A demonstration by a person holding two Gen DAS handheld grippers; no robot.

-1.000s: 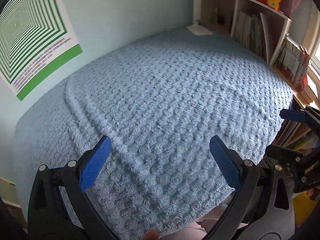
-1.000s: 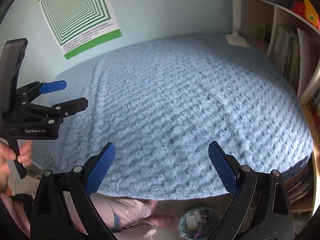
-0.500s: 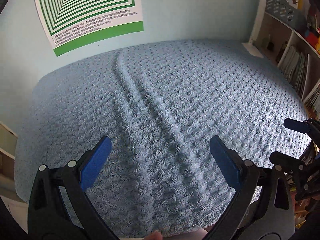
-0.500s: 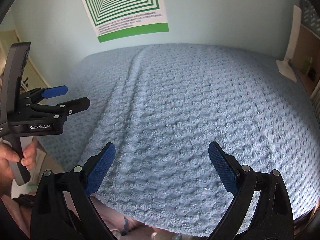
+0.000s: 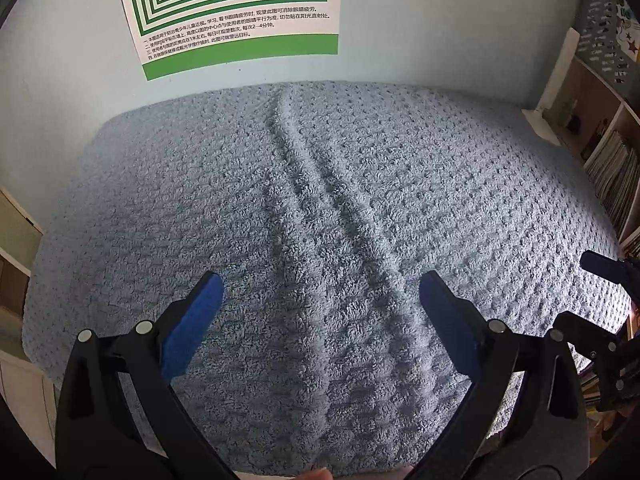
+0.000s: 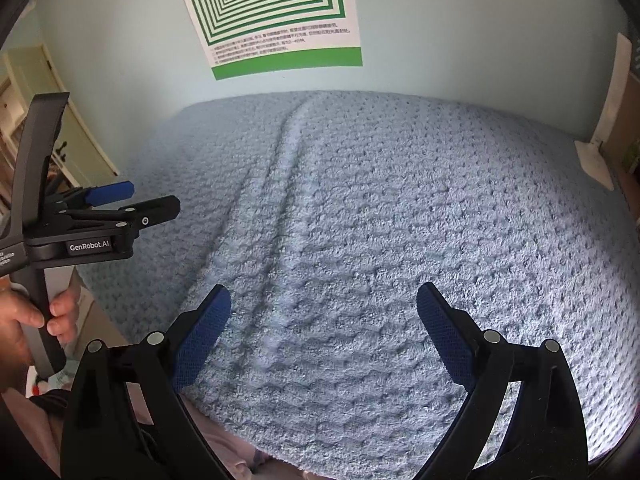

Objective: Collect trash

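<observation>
No trash shows in either view. My left gripper [image 5: 320,296] is open and empty above the near part of a blue textured blanket [image 5: 360,184] that has a long fold down its middle. My right gripper [image 6: 323,308] is open and empty above the same blanket [image 6: 400,208]. The left gripper also shows at the left of the right wrist view [image 6: 132,200], held by a hand. The right gripper's fingers [image 5: 600,268] show at the right edge of the left wrist view.
A green-and-white striped poster [image 5: 236,12] hangs on the pale blue wall behind the blanket. A bookshelf with books [image 5: 612,168] stands at the right. A cream cabinet [image 6: 60,120] stands at the far left. A white bracket [image 6: 596,160] rests at the blanket's far right corner.
Both views have swung left and up: the poster and wall now fill the top, the bookshelf has slid to the right edge, and the trash bin under the right gripper is out of view. Both grippers stayed open.
</observation>
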